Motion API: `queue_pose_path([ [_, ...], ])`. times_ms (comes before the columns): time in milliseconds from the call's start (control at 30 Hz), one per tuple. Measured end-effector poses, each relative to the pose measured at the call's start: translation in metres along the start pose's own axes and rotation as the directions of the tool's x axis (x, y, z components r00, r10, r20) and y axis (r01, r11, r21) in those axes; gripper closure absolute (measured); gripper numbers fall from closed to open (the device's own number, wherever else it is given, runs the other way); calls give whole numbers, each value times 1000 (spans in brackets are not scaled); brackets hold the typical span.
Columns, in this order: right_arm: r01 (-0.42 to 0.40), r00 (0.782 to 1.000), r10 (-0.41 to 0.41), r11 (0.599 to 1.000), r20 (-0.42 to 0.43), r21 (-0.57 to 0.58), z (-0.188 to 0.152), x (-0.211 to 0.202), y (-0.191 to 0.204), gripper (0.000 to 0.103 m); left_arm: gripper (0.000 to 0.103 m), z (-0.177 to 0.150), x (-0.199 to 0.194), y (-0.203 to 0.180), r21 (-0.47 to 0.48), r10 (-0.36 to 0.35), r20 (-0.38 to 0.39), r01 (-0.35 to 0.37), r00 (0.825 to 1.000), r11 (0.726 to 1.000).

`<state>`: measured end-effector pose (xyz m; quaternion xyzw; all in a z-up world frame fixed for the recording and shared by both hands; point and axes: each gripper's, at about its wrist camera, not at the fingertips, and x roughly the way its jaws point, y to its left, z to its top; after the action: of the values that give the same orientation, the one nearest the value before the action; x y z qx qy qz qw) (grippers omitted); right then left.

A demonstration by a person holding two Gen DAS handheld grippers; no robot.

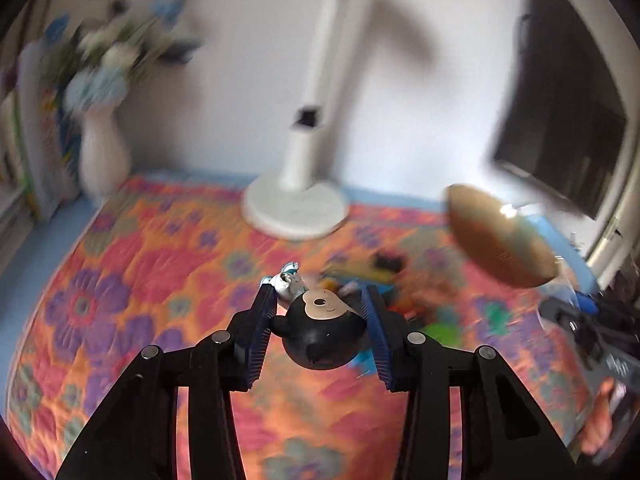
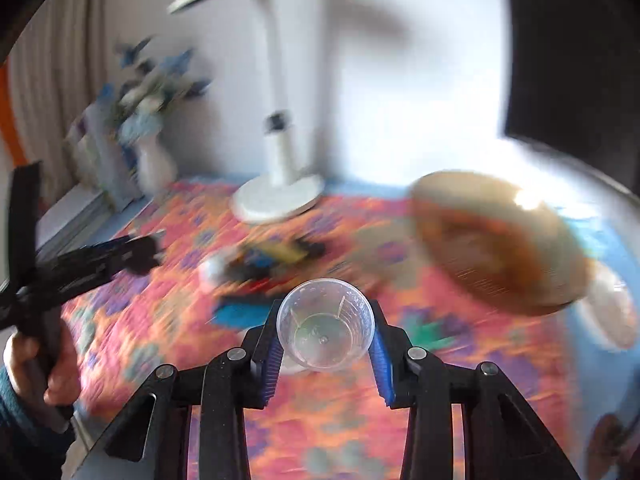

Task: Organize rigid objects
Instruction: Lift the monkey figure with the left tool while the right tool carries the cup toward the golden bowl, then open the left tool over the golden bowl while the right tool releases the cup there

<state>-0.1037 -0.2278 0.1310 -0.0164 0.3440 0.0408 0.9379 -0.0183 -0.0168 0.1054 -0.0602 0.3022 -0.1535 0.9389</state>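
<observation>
Our left gripper (image 1: 320,320) pinches a round black mouse-head toy (image 1: 323,330) above the flowered cloth (image 1: 140,272); its curved sides could slip out. Our right gripper (image 2: 326,332) squeezes a clear plastic cup (image 2: 326,324), which may buckle.

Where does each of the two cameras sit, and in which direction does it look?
Left wrist: on the left gripper, looking forward and down along its fingers, which hold a black mouse-head toy; the other gripper and a hand show at right.
Right wrist: on the right gripper, same direction, its fingers holding a clear plastic cup; a hand with the other gripper shows at left.
Shared: floral cloth, white lamp, vase of flowers, toy pile.
</observation>
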Motion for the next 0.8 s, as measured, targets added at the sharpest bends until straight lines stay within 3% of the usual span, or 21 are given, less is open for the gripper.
queue_pose_path([
  [133, 101, 994, -106, 985, 25, 140, 30, -15, -75, 66, 62, 50, 4, -69, 77, -178, 53, 174, 983, 982],
  [267, 125, 992, -120, 951, -36, 283, 43, -2, -128, 66, 62, 85, 45, -142, 124, -337, 0, 335, 941, 934],
  [400, 154, 981, -100, 927, -169, 343, 33, 37, -159, 66, 62, 74, 124, -185, 75, -369, -162, 384, 915, 920],
  [533, 159, 975, -100, 937, -198, 311, 25, 46, -166, 66, 62, 51, 171, -202, 24, -378, -269, 399, 886, 917],
  [633, 160, 971, -95, 940, -219, 300, 26, 51, -167, 65, 61, 43, 176, -209, 33, -367, -304, 395, 879, 918],
  [667, 151, 972, -86, 940, -217, 305, 26, 51, -168, 64, 52, 43, 174, -208, 33, -363, -312, 392, 878, 919],
  [700, 147, 974, -84, 941, -210, 306, 26, 49, -168, 58, 42, 46, 174, -206, 38, -351, -311, 380, 883, 924],
  [800, 150, 985, -114, 934, -128, 324, 25, 24, -173, 53, 38, 61, 138, -181, 34, -319, -212, 333, 924, 942],
])
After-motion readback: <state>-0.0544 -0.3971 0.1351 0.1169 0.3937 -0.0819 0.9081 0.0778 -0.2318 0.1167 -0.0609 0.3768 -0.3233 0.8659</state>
